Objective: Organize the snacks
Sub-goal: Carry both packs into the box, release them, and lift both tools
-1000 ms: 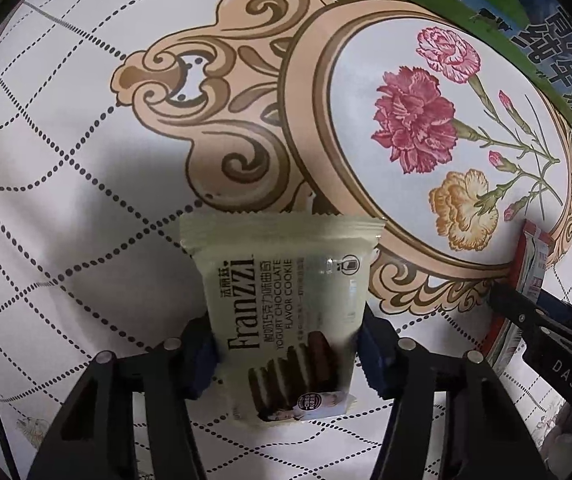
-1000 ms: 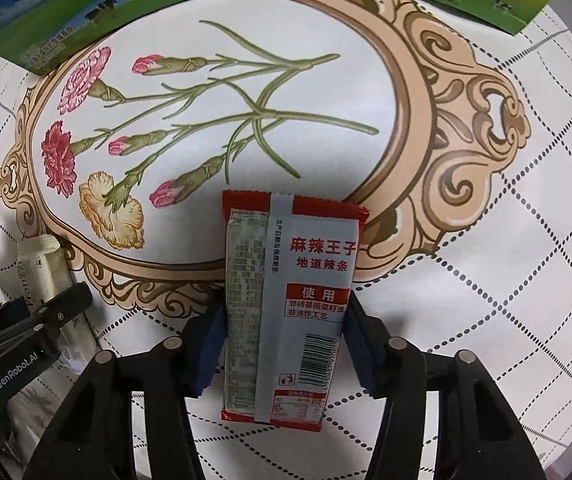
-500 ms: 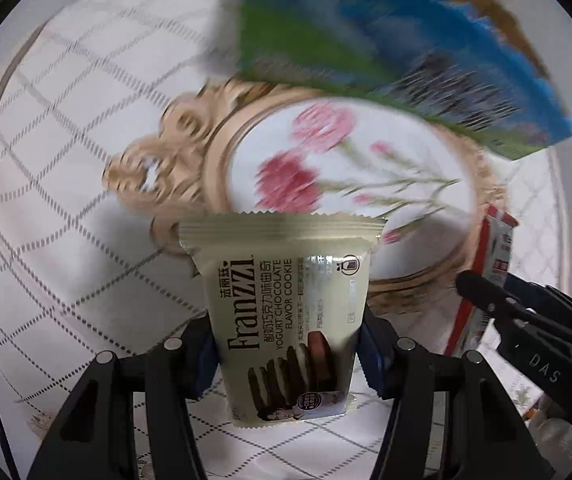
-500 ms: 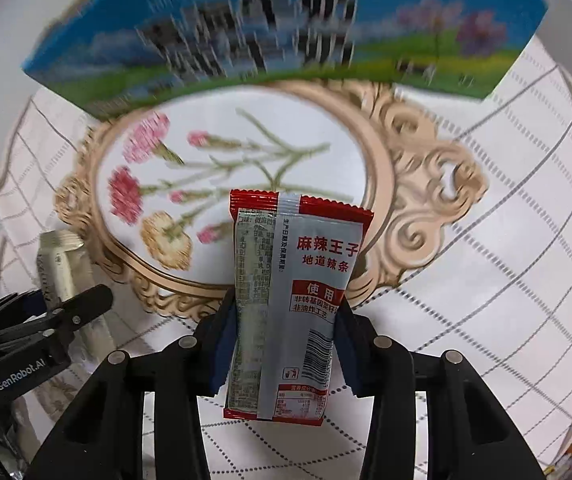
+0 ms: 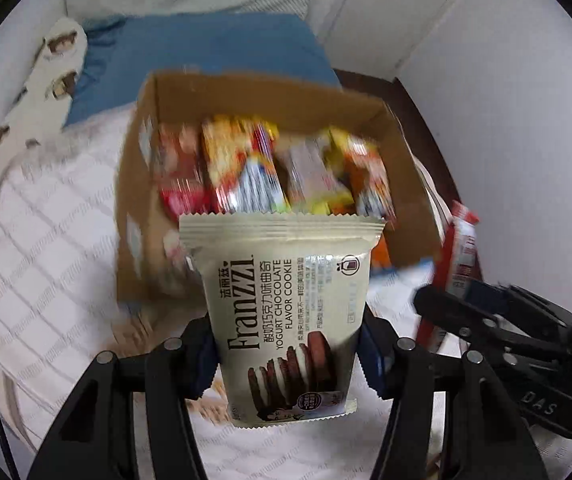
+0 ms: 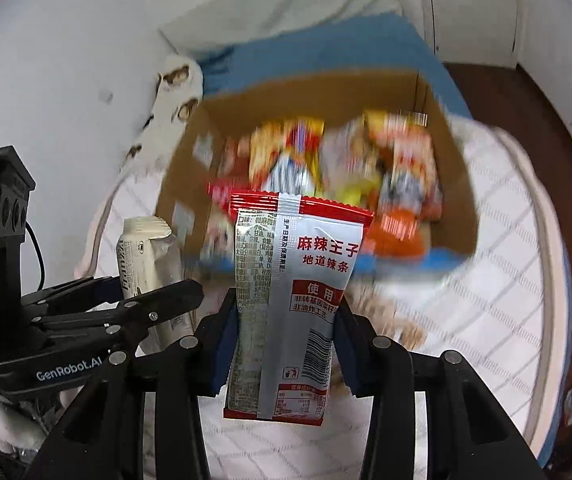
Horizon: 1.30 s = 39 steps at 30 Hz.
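Cream cookie pack (image 5: 286, 316) – left claw (image 5: 286, 354) clamps | red-grey sachet (image 6: 294, 312) – right claw (image 6: 286, 344) clamps | box (image 5: 402, 184) blurred, seemingly full

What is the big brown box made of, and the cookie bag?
The box looks like plain cardboard: dull brown walls with raw cut edges. The cookie bag seems to be thin plastic film, smooth and faintly glossy, with a zigzag sealed top. The left gripper pinches it.
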Motion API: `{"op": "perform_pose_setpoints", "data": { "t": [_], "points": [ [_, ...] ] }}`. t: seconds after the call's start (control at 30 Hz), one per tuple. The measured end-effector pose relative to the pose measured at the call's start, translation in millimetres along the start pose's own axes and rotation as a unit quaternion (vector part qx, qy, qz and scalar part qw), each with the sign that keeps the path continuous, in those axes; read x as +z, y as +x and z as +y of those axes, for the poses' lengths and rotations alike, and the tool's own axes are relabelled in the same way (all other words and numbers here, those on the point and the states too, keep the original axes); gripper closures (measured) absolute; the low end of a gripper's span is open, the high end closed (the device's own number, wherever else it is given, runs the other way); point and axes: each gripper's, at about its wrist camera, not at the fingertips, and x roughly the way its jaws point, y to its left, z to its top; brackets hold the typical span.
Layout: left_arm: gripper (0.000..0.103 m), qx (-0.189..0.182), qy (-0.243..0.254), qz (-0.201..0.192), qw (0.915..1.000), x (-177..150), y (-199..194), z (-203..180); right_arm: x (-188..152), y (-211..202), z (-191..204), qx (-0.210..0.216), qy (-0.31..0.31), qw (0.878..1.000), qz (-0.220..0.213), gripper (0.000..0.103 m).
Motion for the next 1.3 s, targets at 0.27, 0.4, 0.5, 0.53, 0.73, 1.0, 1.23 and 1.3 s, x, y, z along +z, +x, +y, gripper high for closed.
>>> {"op": "perform_pose_setpoints", "data": {
  "t": [0.27,0.4,0.5,0.53,0.73,1.0,1.23,1.3],
  "points": [
    [0.047,0.063,0.006,0.05,0.9967,98.6,49.2,20.9,98.7,34.2,-12.9,-0.047,-0.003,0.999,0.003,0.057],
    [0.047,0.097,0.002,0.089,0.9913,127.5,90.0,37.7,129.7,70.8,-19.5,-0.076,-0.01,0.997,0.032,0.057],
    [0.047,0.107,0.003,0.113,0.9878,132.7,115.9,45.7,145.0,102.4,-24.5,-0.098,-0.016,0.993,0.056,0.057],
    [0.046,0.109,0.003,0.118,0.987,135.1,125.0,49.0,149.5,112.6,-26.0,-0.108,-0.021,0.992,0.063,0.057],
    [0.038,0.114,-0.024,0.14,0.9832,141.1,148.7,65.4,165.0,160.9,-42.5,-0.124,-0.013,0.986,0.111,0.046],
    [0.015,0.104,-0.043,0.117,0.9867,140.9,139.7,69.9,169.5,166.4,-53.3,-0.125,0.001,0.986,0.109,0.009],
    [0.015,0.105,-0.034,0.093,0.9895,123.7,124.9,58.0,156.7,153.1,-55.8,-0.128,0.014,0.987,0.094,0.009],
    [0.015,0.104,-0.035,0.085,0.9904,118.2,119.6,54.8,151.6,149.8,-56.3,-0.126,0.019,0.988,0.091,0.008]
  ]
}}
